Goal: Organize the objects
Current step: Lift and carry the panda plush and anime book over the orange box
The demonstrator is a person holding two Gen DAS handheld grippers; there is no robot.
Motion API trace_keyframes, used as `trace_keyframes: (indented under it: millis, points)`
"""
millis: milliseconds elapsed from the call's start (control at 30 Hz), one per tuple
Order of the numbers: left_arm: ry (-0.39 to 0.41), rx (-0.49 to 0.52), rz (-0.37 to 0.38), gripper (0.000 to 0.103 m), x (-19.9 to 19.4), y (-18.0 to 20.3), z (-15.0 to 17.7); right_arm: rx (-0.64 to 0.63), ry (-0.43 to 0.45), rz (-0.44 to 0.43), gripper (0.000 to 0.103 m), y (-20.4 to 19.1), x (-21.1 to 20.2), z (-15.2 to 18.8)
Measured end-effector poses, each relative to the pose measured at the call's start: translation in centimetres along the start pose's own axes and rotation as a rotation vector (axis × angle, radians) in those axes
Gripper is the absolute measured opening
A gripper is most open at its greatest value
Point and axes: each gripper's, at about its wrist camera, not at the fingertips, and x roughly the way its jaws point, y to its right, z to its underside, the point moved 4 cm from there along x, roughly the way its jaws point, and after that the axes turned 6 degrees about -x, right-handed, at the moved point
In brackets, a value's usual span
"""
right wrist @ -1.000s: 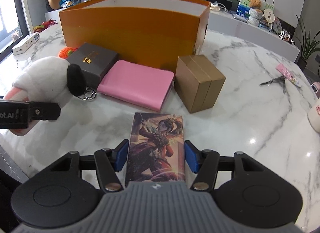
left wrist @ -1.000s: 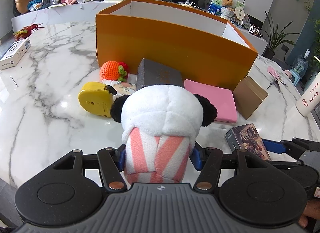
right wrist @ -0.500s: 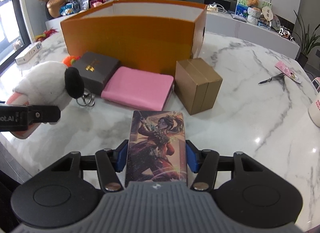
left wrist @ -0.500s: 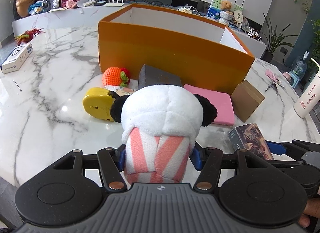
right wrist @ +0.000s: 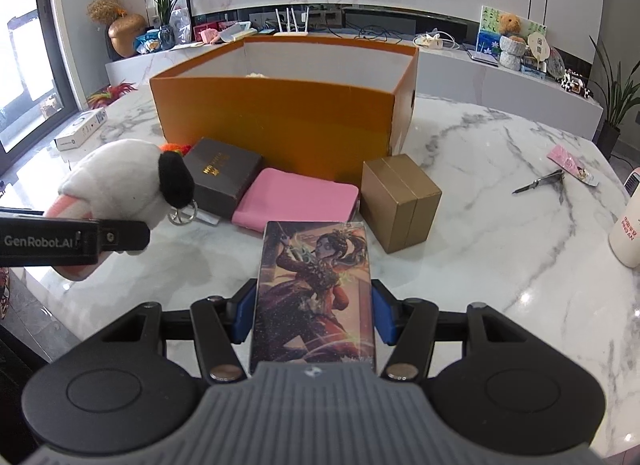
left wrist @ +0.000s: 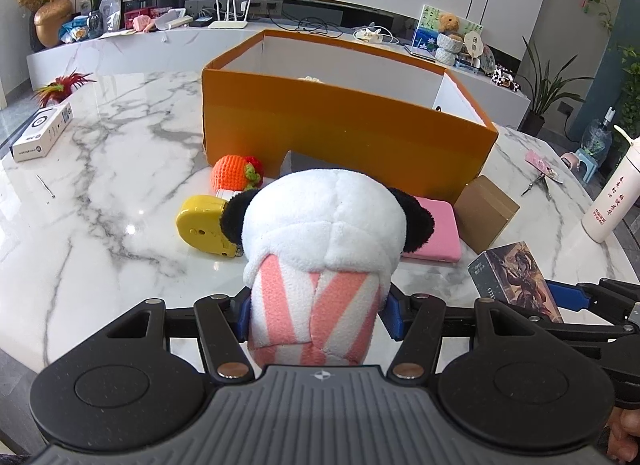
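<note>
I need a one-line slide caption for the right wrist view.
Right gripper clamps an illustrated box before the orange box; at left, a plush panda.

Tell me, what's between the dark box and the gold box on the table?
The pink pouch lies between the dark box and the gold box, in front of the orange box. The right wrist view shows it best.

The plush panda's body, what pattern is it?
Pink and white stripes on the plush panda, clearest in the left wrist view.
</note>
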Motion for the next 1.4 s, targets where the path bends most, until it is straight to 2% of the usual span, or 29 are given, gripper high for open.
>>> trace_keyframes:
  millis: [233,367,633,833,933,1100,1200,1400]
  points:
    - [0.016,0.009,0.005,0.068,-0.8,0.5,-0.4,0.017,0.044,-0.008,0.06,0.3,-1.5,-0.7]
    - [0.038,0.012,0.018,0.068,-1.6,0.8,-1.7,0.01,0.077,-0.009,0.059,0.3,-2.9,-1.9]
    - [0.106,0.026,0.03,0.068,-2.8,1.7,-6.7,-0.01,0.159,0.002,0.06,1.1,-4.6,-6.7]
    - [0.159,0.023,0.028,0.069,-1.5,2.2,-12.4,0.002,0.23,-0.002,0.06,2.4,-3.6,-12.7]
    - [0.177,0.005,0.03,0.069,0.1,2.3,-15.6,0.039,0.274,-0.007,0.06,3.3,-2.2,-16.0]
    - [0.186,-0.006,0.005,0.068,4.4,1.8,-19.7,0.077,0.283,-0.004,0.06,4.5,2.2,-20.0]
    - [0.146,-0.029,-0.006,0.068,7.4,1.1,-20.6,0.113,0.26,-0.014,0.06,5.2,5.3,-20.9]
    - [0.071,-0.027,-0.03,0.068,12.0,0.3,-21.3,0.119,0.157,-0.029,0.06,5.2,11.3,-21.1]
